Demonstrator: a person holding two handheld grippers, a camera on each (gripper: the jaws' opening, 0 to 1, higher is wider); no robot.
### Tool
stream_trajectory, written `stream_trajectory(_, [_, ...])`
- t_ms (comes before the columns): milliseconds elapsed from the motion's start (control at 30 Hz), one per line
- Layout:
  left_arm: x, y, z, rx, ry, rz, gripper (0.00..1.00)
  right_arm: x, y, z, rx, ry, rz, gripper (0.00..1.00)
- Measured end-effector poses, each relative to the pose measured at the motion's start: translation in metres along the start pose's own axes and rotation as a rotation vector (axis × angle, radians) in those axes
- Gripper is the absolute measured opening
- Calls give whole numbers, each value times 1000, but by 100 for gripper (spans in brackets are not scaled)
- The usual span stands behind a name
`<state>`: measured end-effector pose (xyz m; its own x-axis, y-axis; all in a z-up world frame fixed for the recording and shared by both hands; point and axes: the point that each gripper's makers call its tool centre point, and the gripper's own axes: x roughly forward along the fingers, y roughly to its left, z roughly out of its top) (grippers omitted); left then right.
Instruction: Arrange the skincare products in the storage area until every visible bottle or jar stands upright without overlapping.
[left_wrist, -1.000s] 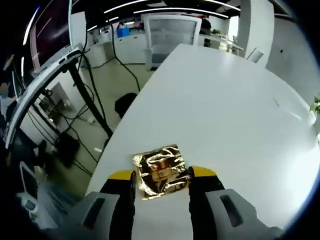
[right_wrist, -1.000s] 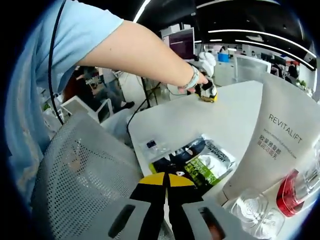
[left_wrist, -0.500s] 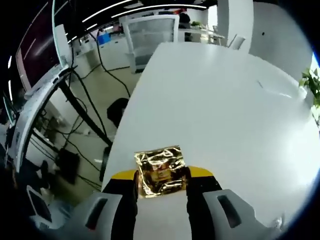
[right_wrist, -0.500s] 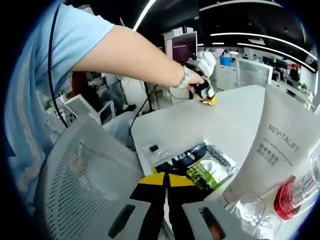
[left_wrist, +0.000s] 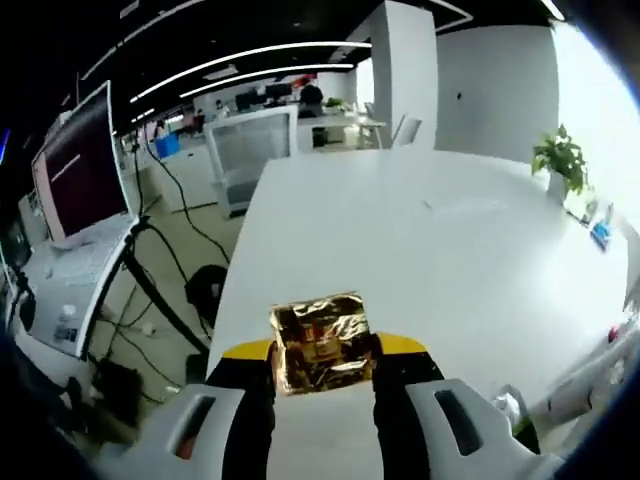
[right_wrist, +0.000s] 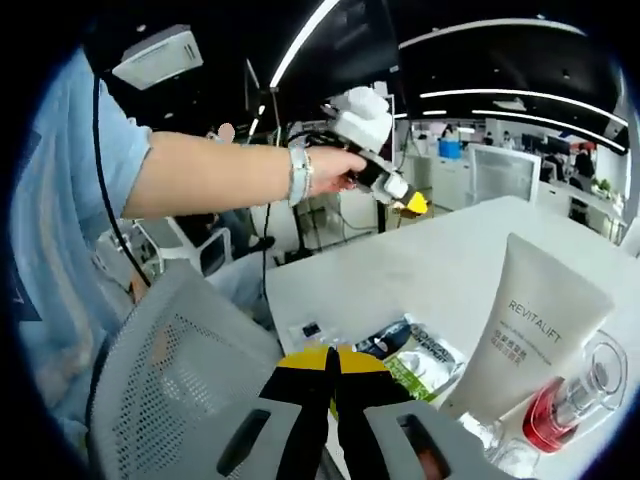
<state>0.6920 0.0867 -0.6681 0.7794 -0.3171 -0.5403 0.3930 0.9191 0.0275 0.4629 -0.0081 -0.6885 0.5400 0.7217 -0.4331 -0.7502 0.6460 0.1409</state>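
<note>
Gold foil sachet (left_wrist: 322, 342): crinkled, clamped between left jaws, raised above white table | white REVITALIFT tube (right_wrist: 528, 332): upright | red-filled clear bottle (right_wrist: 566, 400): just beside tube | green-black sachets (right_wrist: 412, 352): lying flat
</note>
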Motion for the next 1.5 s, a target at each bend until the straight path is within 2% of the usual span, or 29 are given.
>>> stream_trajectory(200, [-42, -17, -4, -22, -64, -31, 35, -5, -8, 13, 24, -66, -21, 0])
stream_trajectory(367, [-75, -31, -10, -7, -107, -55, 35, -13, -18, 29, 121, -157, -32, 0])
stream_trajectory(467, [-93, -46, -19, 21, -135, -86, 35, -17, -19, 38, 193, -209, -7, 0])
stream_trajectory(567, [-110, -66, -30, 85, -179, -142, 35, -21, -20, 48, 292, -264, 33, 1])
stream_trajectory(600, [-117, -77, -35, 96, -195, -174, 35, -23, -19, 52, 330, -289, 54, 5])
stream_trajectory(667, [-126, -92, -42, 83, -210, -238, 35, -26, -19, 56, 376, -318, 82, 10])
stream_trajectory(733, [-134, -106, -49, 82, -221, -292, 35, -26, -16, 56, 396, -316, 105, 15])
stream_trajectory(833, [-142, -118, -54, 133, -233, -310, 35, -26, -13, 56, 406, -318, 117, 15])
stream_trajectory(1000, [-153, -134, -57, 141, -253, -351, 35, -23, -5, 54, 451, -300, 167, 14])
stream_trajectory(1200, [-160, -153, -56, 210, -268, -361, 35, -23, -11, 54, 526, -307, 180, 7])
stream_trajectory(1300, [-162, -161, -54, 244, -279, -368, 36, -24, -11, 54, 556, -304, 183, 0])
stream_trajectory(1367, [-158, -161, -56, 276, -277, -351, 36, -23, -13, 51, 583, -287, 182, 0])
stream_trajectory(1433, [-156, -162, -59, 265, -272, -370, 37, -24, -14, 49, 604, -271, 187, 0])
stream_trajectory(1500, [-156, -165, -62, 203, -254, -418, 38, -25, -15, 48, 612, -258, 194, 0])
